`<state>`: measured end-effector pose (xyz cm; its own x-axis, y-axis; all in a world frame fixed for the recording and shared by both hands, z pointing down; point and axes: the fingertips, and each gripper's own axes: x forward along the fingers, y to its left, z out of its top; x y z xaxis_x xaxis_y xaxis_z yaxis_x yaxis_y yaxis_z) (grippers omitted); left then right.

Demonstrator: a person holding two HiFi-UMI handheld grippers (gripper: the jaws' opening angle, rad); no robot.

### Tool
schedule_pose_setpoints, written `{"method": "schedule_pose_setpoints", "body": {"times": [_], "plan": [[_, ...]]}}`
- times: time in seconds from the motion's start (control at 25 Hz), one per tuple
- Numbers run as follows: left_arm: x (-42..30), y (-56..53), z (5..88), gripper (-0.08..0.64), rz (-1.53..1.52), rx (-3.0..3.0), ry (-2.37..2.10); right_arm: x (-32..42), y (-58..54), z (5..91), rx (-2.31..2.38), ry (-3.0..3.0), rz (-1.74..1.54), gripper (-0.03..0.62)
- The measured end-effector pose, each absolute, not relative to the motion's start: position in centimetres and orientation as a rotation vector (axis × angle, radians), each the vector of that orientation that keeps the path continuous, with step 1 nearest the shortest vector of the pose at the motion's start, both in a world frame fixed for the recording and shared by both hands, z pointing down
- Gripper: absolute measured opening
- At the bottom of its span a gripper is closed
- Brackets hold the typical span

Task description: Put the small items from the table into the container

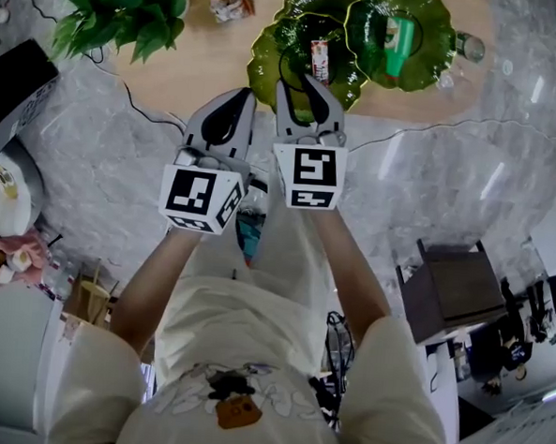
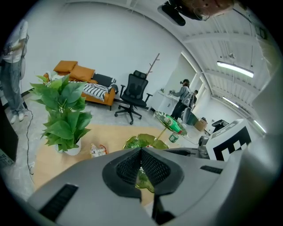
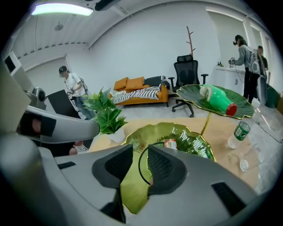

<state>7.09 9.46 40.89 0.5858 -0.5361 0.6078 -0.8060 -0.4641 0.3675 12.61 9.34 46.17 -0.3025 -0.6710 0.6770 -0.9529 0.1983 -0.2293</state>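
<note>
Container (image 1: 265, 64) with packet (image 1: 318, 59) below right gripper (image 1: 301, 82), fingers parted, black loop (image 3: 139, 162) between them; left gripper (image 1: 243, 94) alongside, fingers clenched, both angled down.

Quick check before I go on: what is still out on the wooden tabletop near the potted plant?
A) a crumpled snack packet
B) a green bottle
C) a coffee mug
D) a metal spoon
A: a crumpled snack packet lies on the wooden tabletop near the potted plant, while the green bottle lies in the upper dish.
</note>
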Motion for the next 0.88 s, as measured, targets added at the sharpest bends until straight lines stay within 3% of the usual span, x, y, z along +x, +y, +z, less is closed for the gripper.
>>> {"method": "schedule_pose_setpoints", "body": {"times": [0.88], "plan": [[-4.2, 6.6, 41.5, 0.008, 0.478, 2.063, -1.209, 0.8, 6.2, 46.8, 1.358, -2.116, 0.926, 0.109]]}}
